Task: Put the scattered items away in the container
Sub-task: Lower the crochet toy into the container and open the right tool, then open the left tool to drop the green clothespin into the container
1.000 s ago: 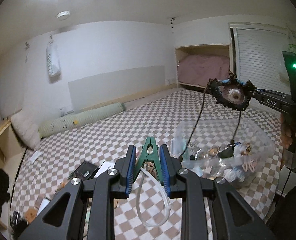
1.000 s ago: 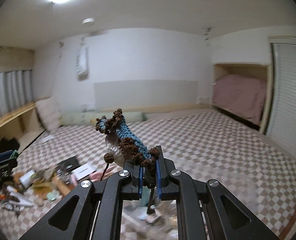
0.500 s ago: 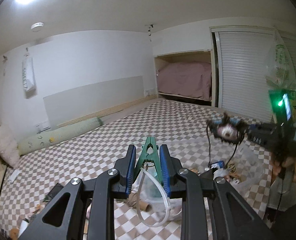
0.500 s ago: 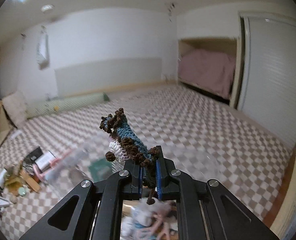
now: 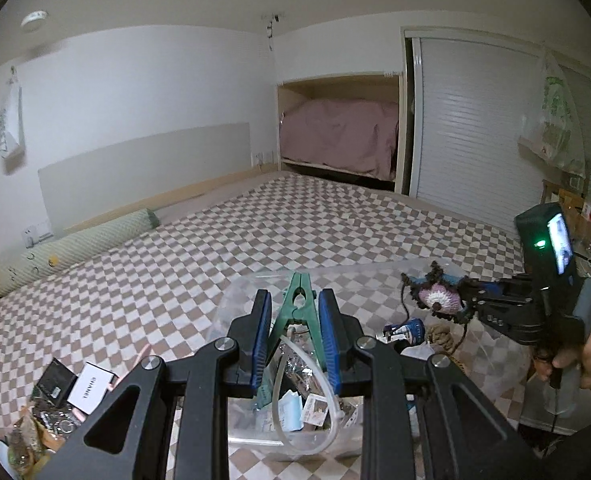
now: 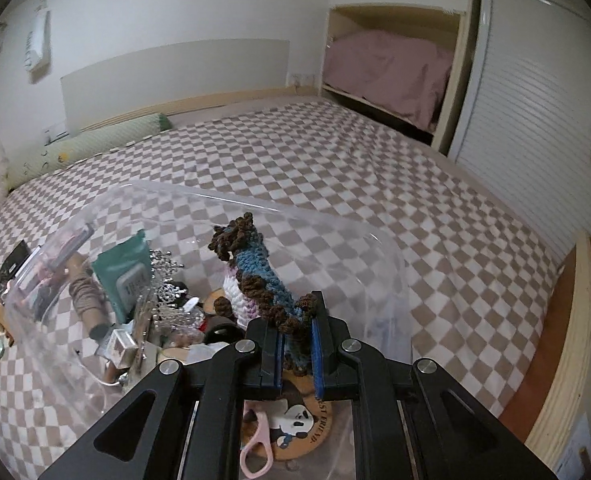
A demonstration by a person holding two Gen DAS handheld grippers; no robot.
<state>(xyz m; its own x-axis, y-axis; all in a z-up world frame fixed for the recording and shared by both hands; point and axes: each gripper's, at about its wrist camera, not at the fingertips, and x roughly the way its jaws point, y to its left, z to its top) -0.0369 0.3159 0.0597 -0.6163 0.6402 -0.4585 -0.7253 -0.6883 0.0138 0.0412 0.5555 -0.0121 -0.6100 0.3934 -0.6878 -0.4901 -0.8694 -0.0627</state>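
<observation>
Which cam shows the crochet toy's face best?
Left wrist: the crochet toy faces it, pink-and-white face visible, held in the right gripper. Right wrist shows it edge-on between the fingers, so only its blue and brown rim.

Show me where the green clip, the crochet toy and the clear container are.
green clip (image 5: 300,300), left wrist view, on its jaw end.
crochet toy (image 6: 255,276), right wrist view, blue back.
clear container (image 6: 255,205), right wrist view, far rim.

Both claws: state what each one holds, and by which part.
Left claw clamps a green plastic clip by its two handle arms, nose forward. Right claw pinches a crocheted yarn charm by its brown-edged tail end, above the clear container.
</observation>
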